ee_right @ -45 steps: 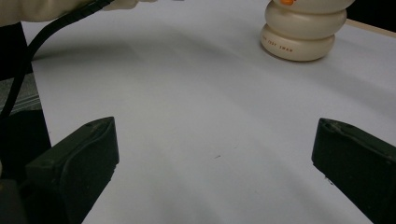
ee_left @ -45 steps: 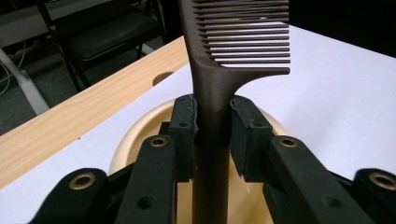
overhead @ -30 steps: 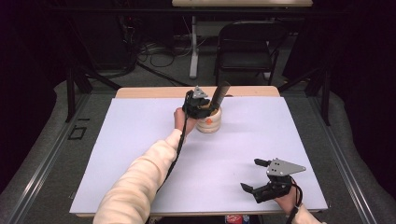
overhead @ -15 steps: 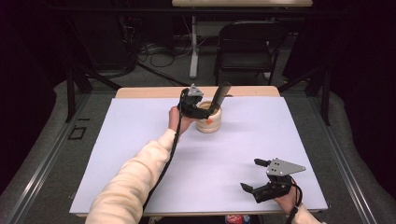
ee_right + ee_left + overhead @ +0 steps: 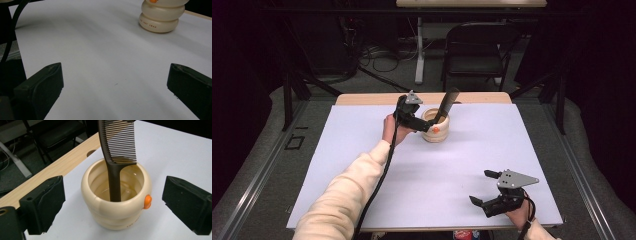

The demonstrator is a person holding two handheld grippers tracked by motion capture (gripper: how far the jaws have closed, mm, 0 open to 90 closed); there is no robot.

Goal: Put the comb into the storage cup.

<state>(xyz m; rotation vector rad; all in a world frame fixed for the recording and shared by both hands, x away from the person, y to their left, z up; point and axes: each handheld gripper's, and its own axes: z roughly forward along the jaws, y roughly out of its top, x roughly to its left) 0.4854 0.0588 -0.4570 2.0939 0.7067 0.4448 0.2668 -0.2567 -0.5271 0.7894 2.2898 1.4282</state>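
Observation:
A cream, ribbed cup (image 5: 435,126) (image 5: 117,200) with an orange beak stands near the table's far edge. A dark comb (image 5: 446,104) (image 5: 117,150) stands handle-down inside it and leans to the right. My left gripper (image 5: 422,124) (image 5: 112,205) is open just left of the cup, its jaws either side of the cup without touching it. My right gripper (image 5: 484,189) (image 5: 115,85) is open low over the white sheet near the front right, with nothing between its jaws. The cup's base (image 5: 161,17) sits far ahead of it.
A white sheet (image 5: 362,150) covers the table, with a strip of bare wood (image 5: 372,98) at the far edge. A black chair (image 5: 477,50) and cables lie on the floor beyond. A black cable (image 5: 12,27) crosses the right gripper view's left side.
My left gripper has drawn back a little to the left from the cup, leaving the comb standing in it. My right gripper has stayed put.

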